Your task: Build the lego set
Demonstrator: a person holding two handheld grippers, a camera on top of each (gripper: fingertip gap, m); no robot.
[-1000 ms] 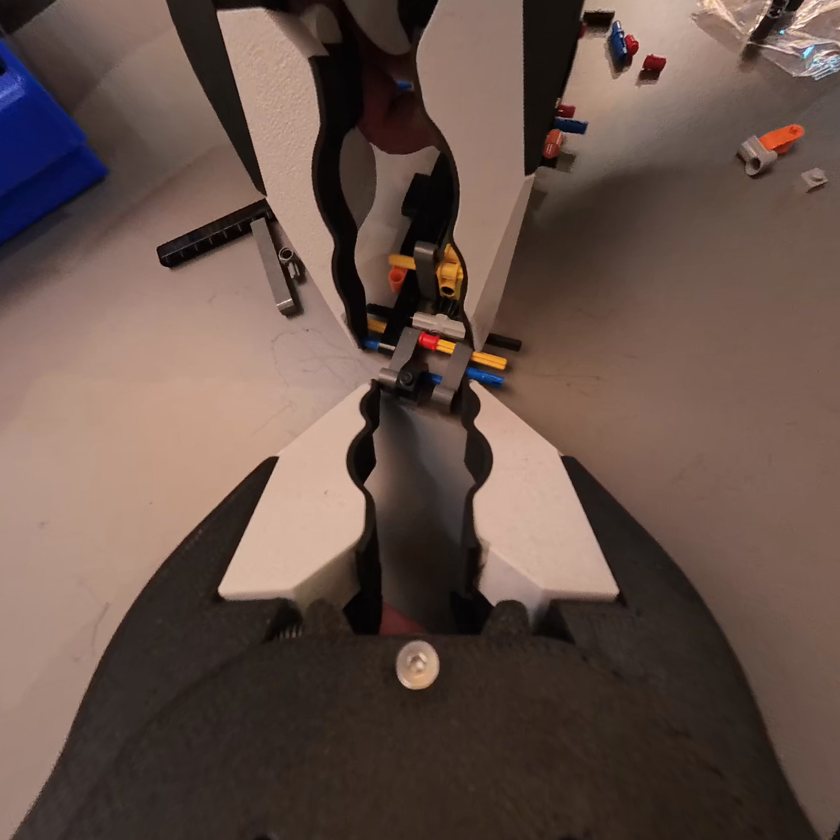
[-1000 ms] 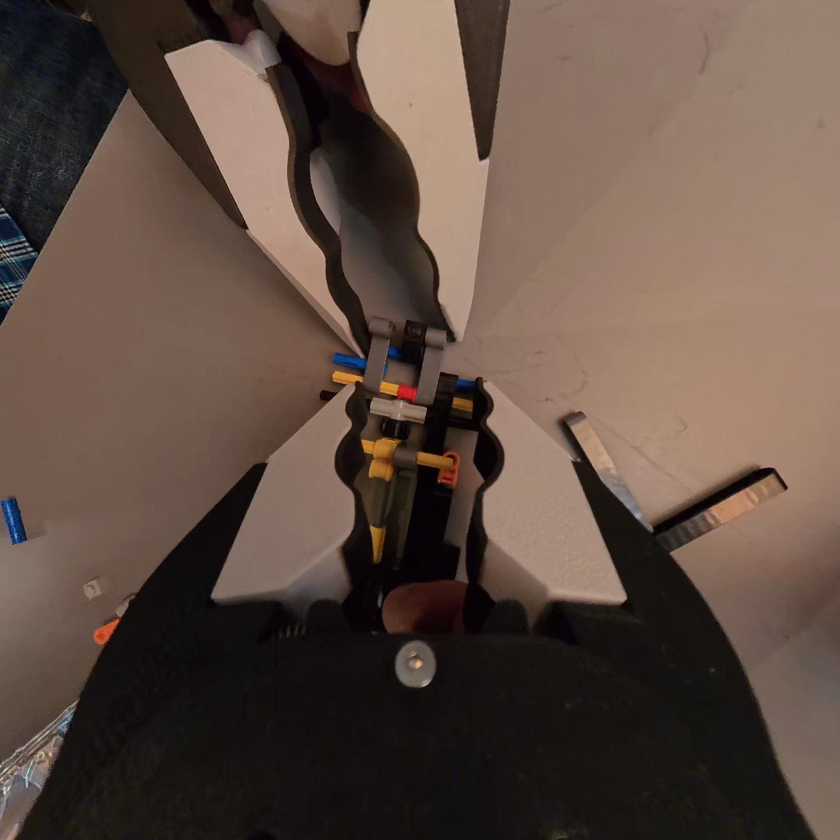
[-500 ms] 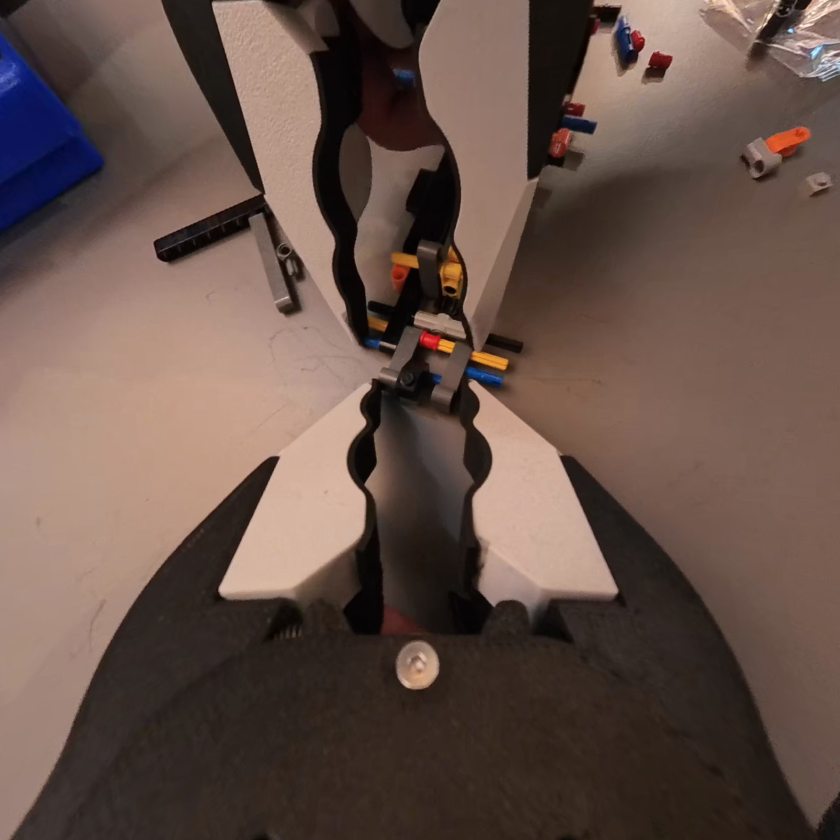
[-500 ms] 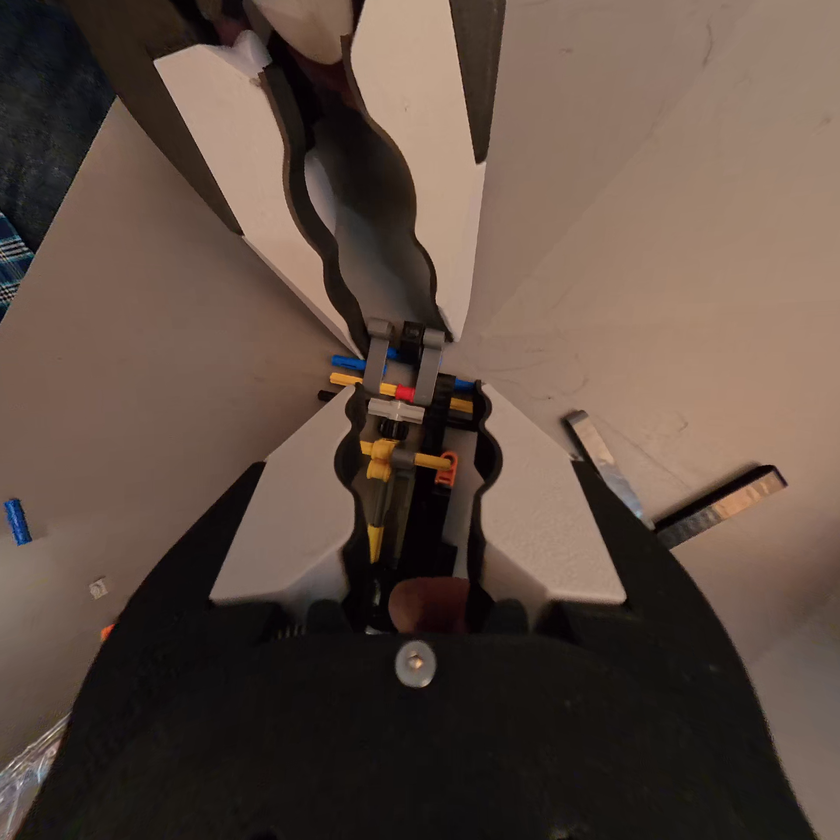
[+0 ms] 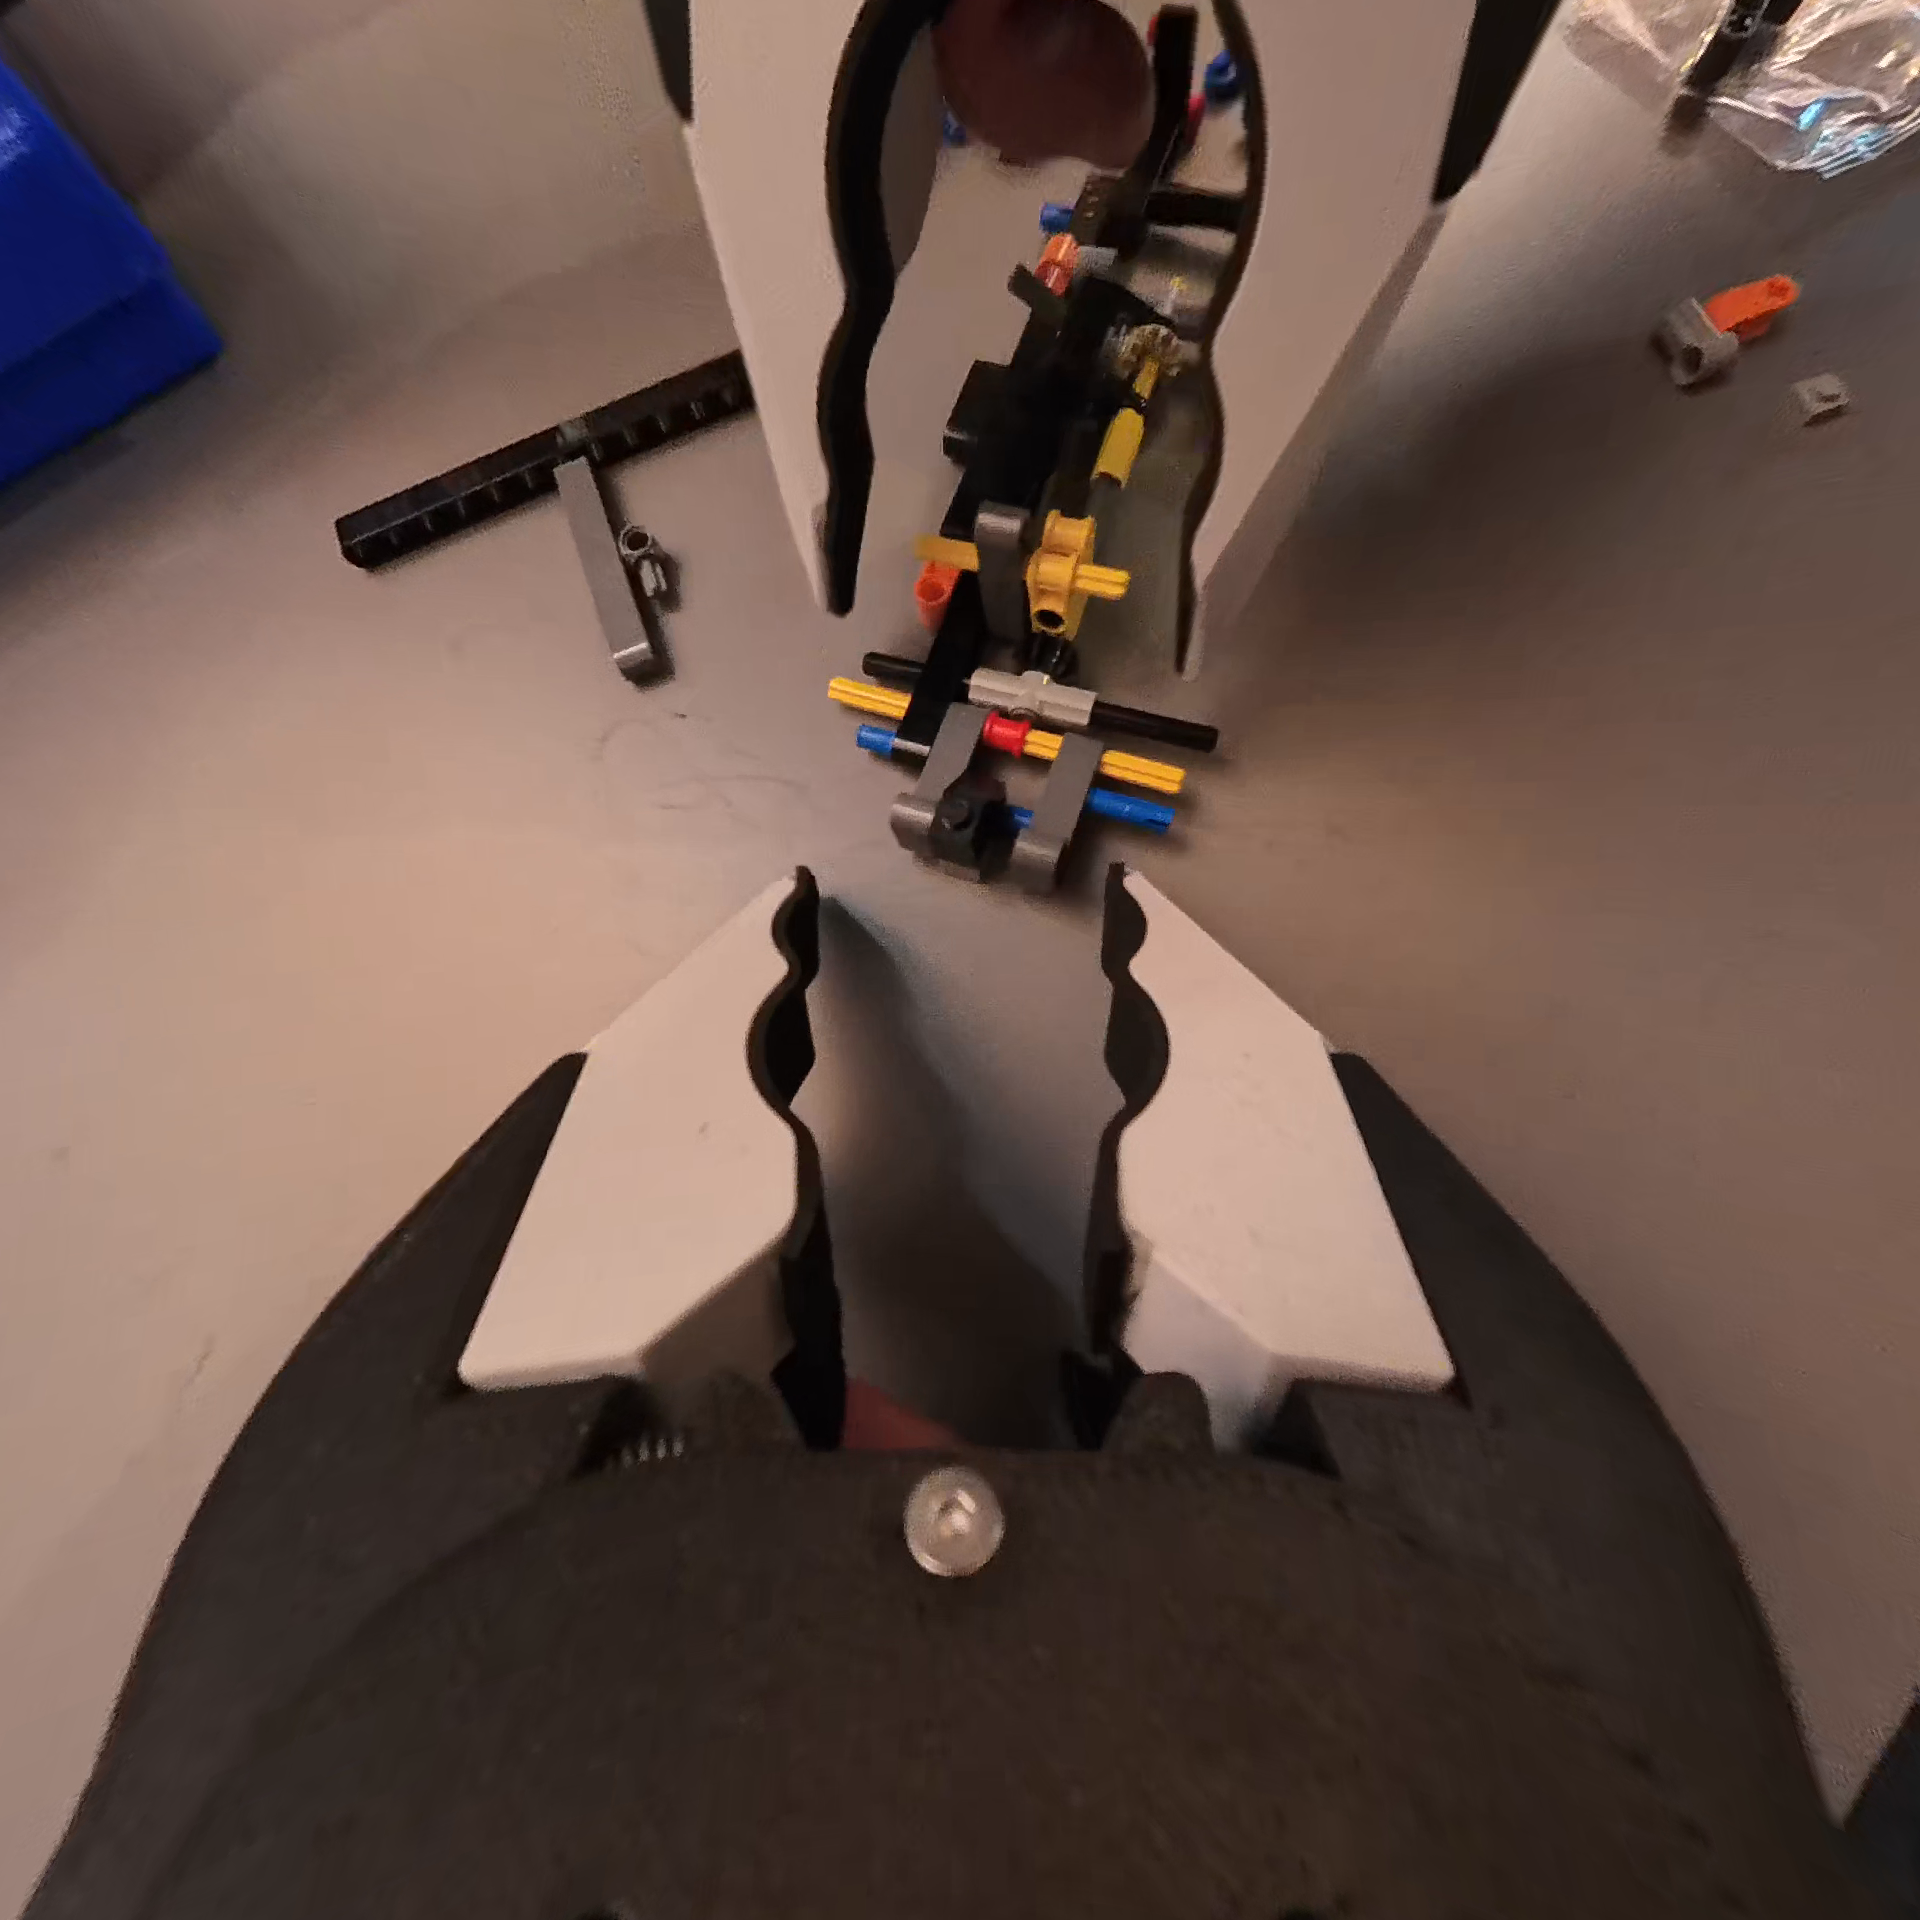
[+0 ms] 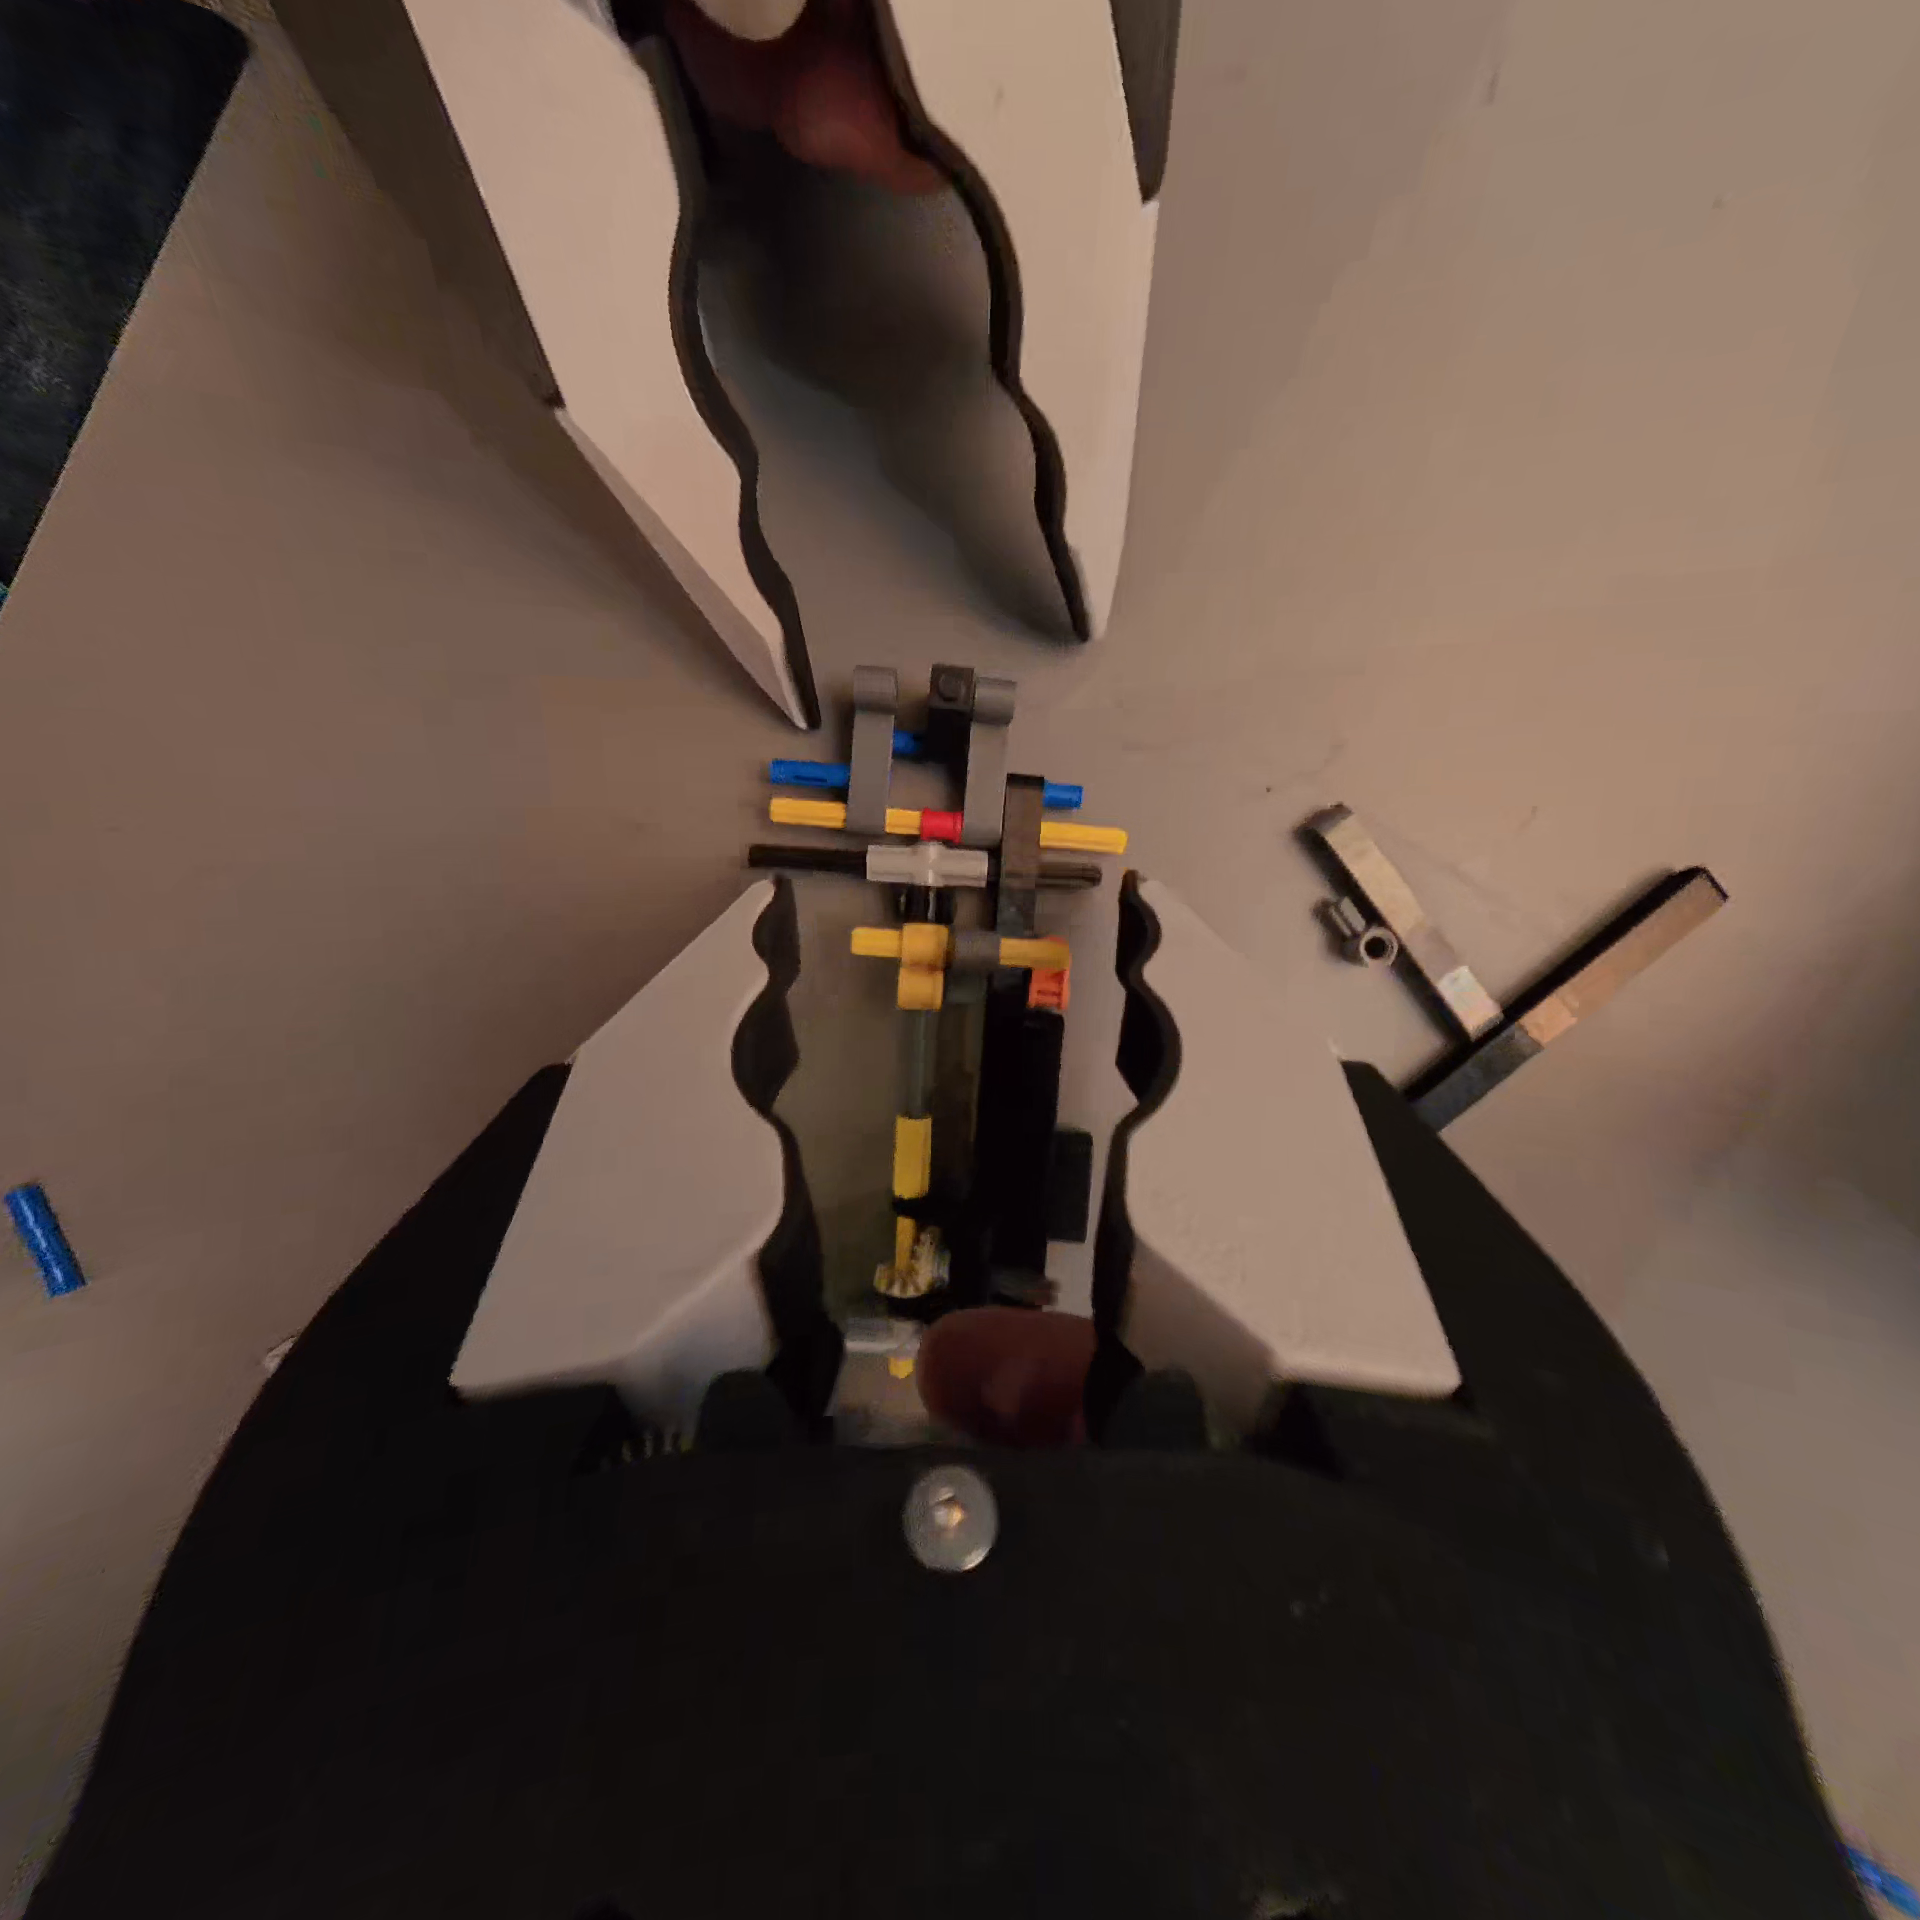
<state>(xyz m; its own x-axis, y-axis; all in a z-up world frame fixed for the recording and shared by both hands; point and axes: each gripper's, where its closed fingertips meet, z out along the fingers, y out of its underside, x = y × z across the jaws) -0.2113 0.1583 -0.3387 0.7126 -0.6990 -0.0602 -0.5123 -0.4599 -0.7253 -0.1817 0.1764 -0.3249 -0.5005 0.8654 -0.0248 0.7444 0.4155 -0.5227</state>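
A small lego assembly [image 5: 997, 800] of grey brackets, a black beam and yellow, blue, black and red axles and pins lies on the grey table. My left gripper [image 5: 958, 878] is open, its tips just short of the assembly's grey bracket end. My right gripper [image 6: 953, 883] is open, and the assembly [image 6: 940, 826] lies loose between its fingers without touching them. The two grippers face each other. The right gripper [image 5: 1013, 634] shows in the left wrist view, and the left gripper [image 6: 940, 675] in the right wrist view.
A long black beam [image 5: 540, 468] and a grey beam [image 5: 613, 582] lie left of the assembly; they also show in the right wrist view [image 6: 1558, 997]. A blue bin [image 5: 62, 343] stands far left. An orange and grey piece [image 5: 1725, 322], a plastic bag [image 5: 1808, 83] and a blue pin [image 6: 42, 1236] lie about. The grippers' ends are close to 5 cm from one another. From either gripper's tips it is about 20 cm to the blue pin [image 6: 42, 1236].
Both grippers were shut on the assembly, one at each end. Both have opened and let it go, and the left gripper has drawn back a little.
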